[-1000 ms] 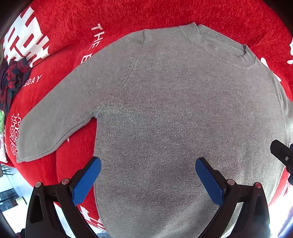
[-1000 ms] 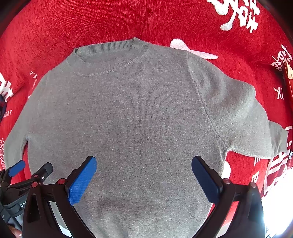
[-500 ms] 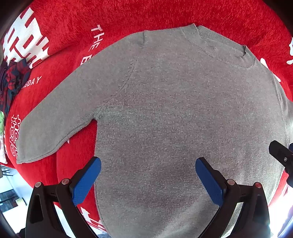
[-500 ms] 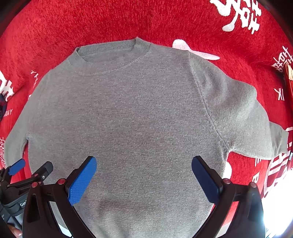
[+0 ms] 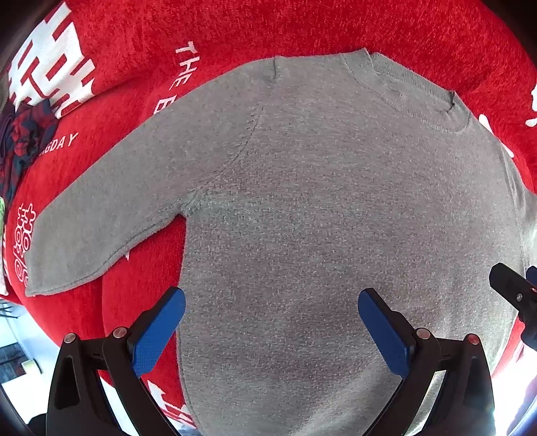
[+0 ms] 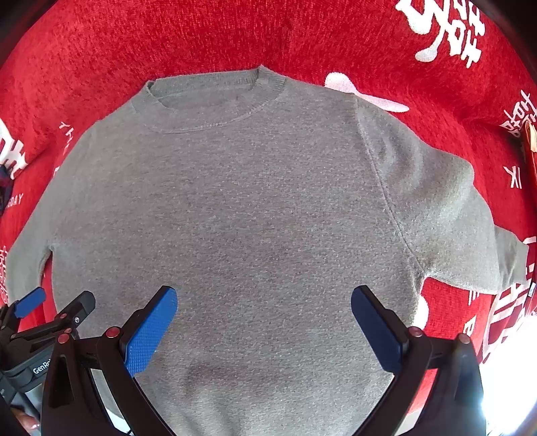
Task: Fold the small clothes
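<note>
A grey knitted sweater point(image 5: 335, 218) is seen laid flat, front up, on a red blanket point(image 5: 302, 30) printed with white lettering, its ribbed collar point(image 5: 416, 97) turned away from both cameras and its hem nearest them. The left gripper point(image 5: 272, 322) is held wide open above the lower left part of the sweater's body, nothing being gripped between its blue pads point(image 5: 157, 332); one pad is placed over the red cloth just beside the garment's side edge, the other over the grey knit. The sweater's left sleeve point(image 5: 100, 228) is spread outward across the blanket, slanting down toward the left edge of that view, its cuff lying flat. A dark red-and-navy patterned cloth point(image 5: 20, 144) is glimpsed at the far left edge, well apart from the sweater. In the right wrist view, the right gripper point(image 6: 265, 322) is likewise held wide open and empty over the lower middle of the sweater point(image 6: 235, 218), both blue pads point(image 6: 147, 335) being seen above grey fabric. The right sleeve point(image 6: 449, 221) is bent downward at the right side, with some rumpling near the shoulder seam. The collar point(image 6: 208, 97) is shown at the top centre. The left gripper point(image 6: 53, 308) is caught at the lower left corner of this view, just beside the sweater's edge. Whether either tool is touching the knit cannot be told.
</note>
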